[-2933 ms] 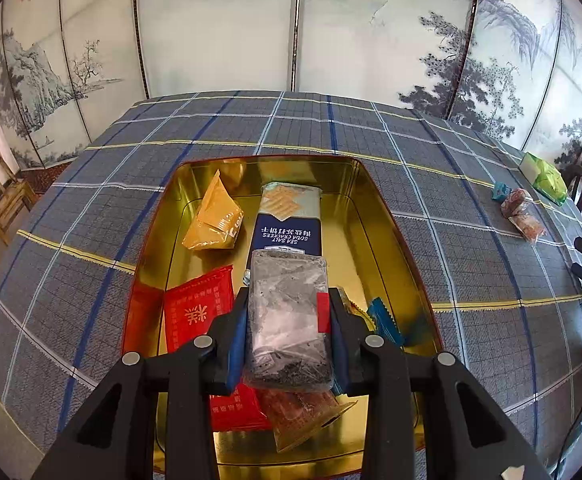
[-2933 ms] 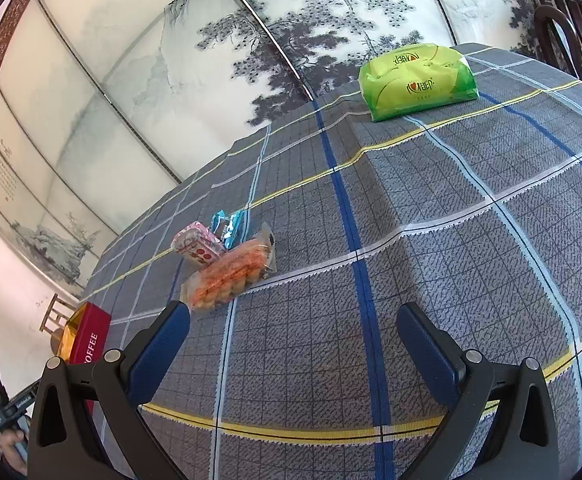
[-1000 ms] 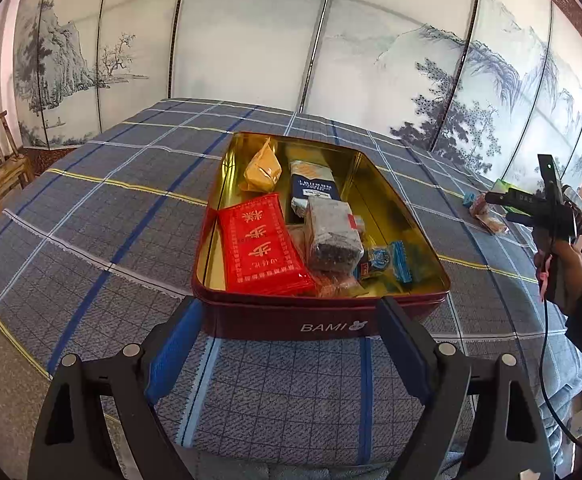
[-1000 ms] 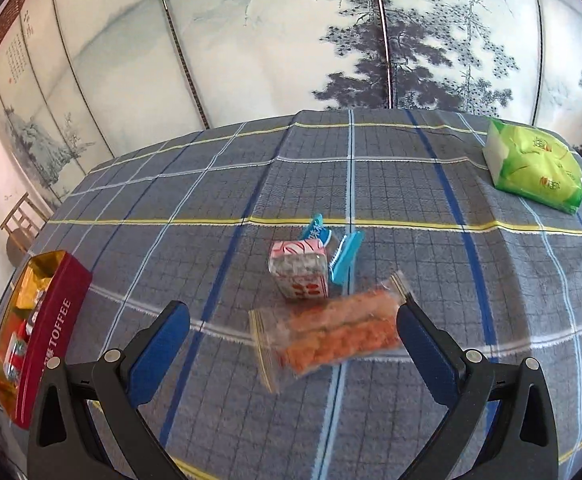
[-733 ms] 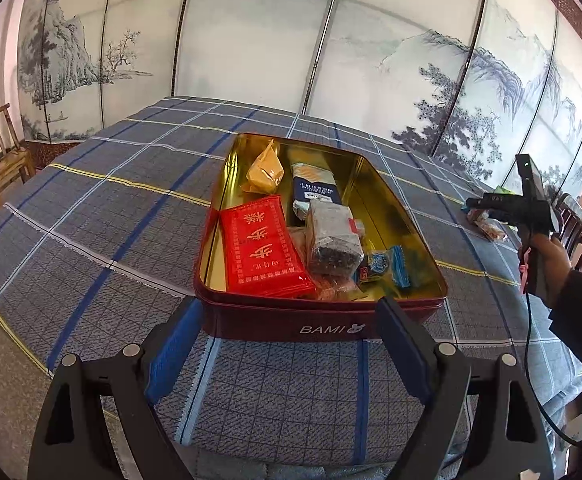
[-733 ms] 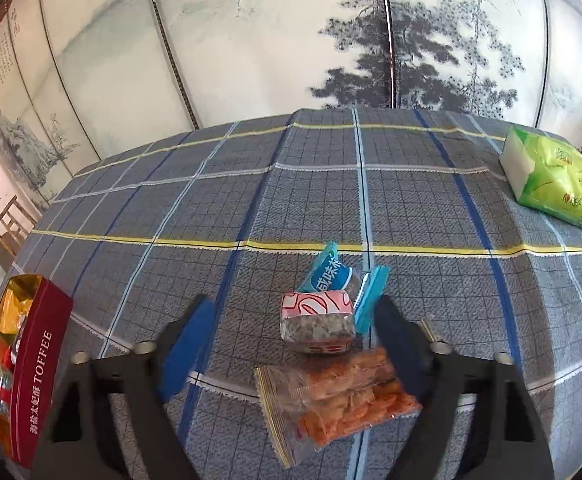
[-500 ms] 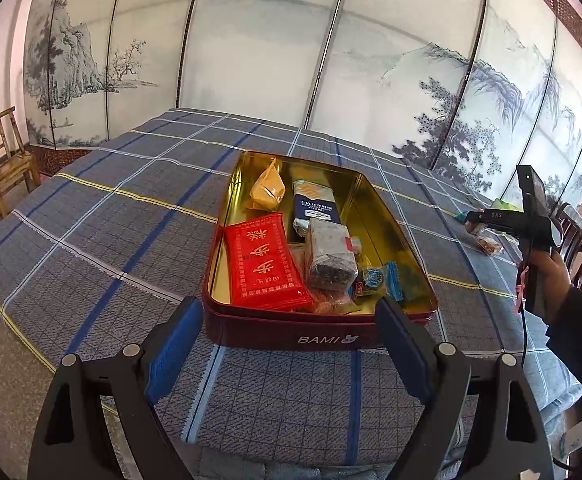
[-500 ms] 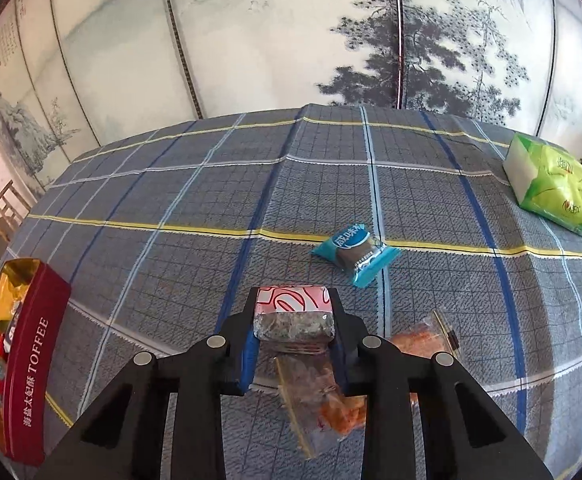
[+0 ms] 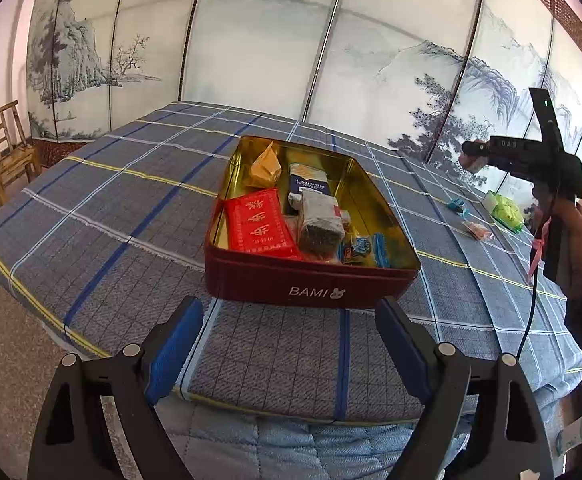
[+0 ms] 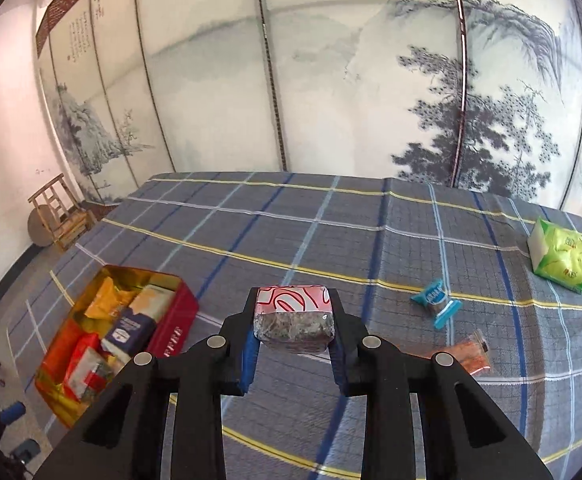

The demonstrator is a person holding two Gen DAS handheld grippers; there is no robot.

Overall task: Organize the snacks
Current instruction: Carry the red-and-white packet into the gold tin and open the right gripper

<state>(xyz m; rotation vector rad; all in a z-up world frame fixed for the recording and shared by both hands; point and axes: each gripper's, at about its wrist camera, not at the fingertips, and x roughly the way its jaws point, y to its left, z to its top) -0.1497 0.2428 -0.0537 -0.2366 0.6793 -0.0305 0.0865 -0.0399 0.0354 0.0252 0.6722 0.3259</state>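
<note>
Since a second ago, when its jaws stood wide over the snacks on the cloth, the right gripper (image 10: 293, 334) has clamped onto the pink-topped snack pack (image 10: 293, 318) and carried it up off the table (image 10: 331, 232); the left gripper (image 9: 287, 354) has drawn back slightly from the tin.

In the left wrist view, a wooden chair (image 9: 5, 148) stands at the far left edge by the painted screen. The left gripper fills the lower part of the frame, its blue-padded jaws spread wide with nothing between them, hanging over the near edge of the plaid-covered table. Just beyond it, at centre, sits the red tin (image 9: 311, 284), open and gold inside. It holds an orange packet at the back, a red packet (image 9: 261, 222) on the left, a dark blue cracker box, a grey wrapped block (image 9: 319, 218) in the middle and a small blue wrapper near the front right corner. At the right edge a hand (image 9: 575, 240) holds the right gripper raised above the table.

In the right wrist view, the tin lies at the lower left. At centre the right gripper's pads press both ends of the snack pack, held clear of the cloth. To the right, on the table, lie a blue-wrapped sweet (image 10: 435, 302), a clear bag of orange snacks (image 10: 471, 356) partly hidden behind the gripper, and, at the far right, a green package (image 10: 563, 260).
</note>
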